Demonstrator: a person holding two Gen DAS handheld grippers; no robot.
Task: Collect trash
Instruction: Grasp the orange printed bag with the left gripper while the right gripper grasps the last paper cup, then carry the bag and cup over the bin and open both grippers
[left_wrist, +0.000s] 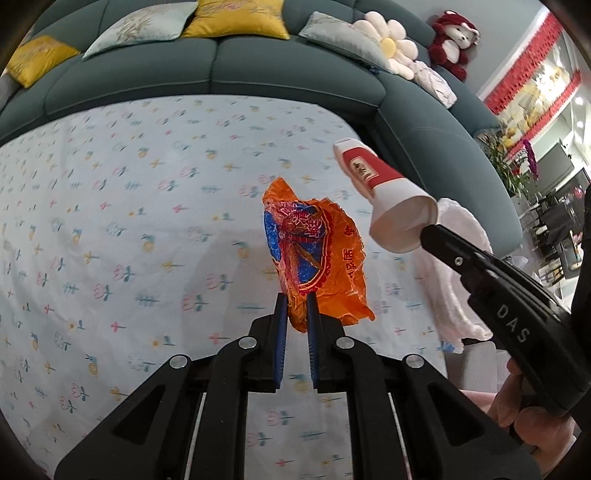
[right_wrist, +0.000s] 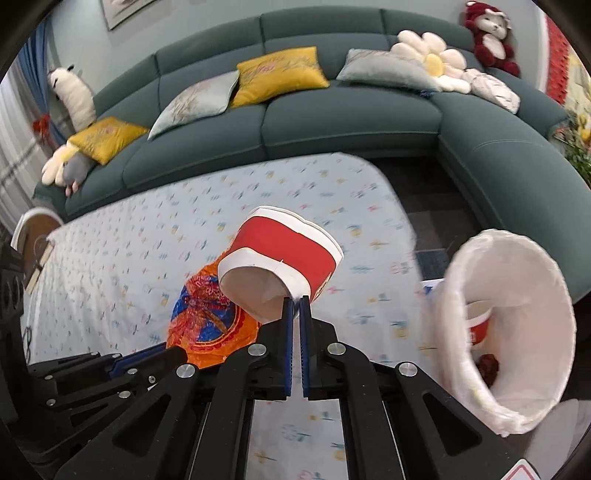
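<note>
The left tongs (left_wrist: 295, 314) are closed on the lower end of a crumpled orange wrapper (left_wrist: 317, 254), which has blue and red print on it. The wrapper stands up from between the blue pads and hangs in the air above the desk (left_wrist: 129, 221), not touching the cloth. The desk is covered with a pale blue cloth with small flowers.

The right tongs (right_wrist: 296, 301) are closed on the rim of a red and white paper cup (right_wrist: 284, 254). The pads pinch the wall of the cup at its open end, and the rim is bent in there. The cup lies tilted, with its mouth toward the camera and its bottom pointing away, and it is lifted clear of the desk. In the left wrist view the same cup (left_wrist: 384, 199) is to the right of the wrapper, near it but apart from it, and a hand (left_wrist: 535, 413) of the person holds the handle of the right tool.

To the right of the desk, just beside its edge, stands a bin lined with a white bag (right_wrist: 506, 328). Inside it lie another red and white cup (right_wrist: 478, 325) and a small dark red thing that I cannot identify. Behind the desk is a dark green sofa (right_wrist: 332, 122) with yellow and grey cushions.
</note>
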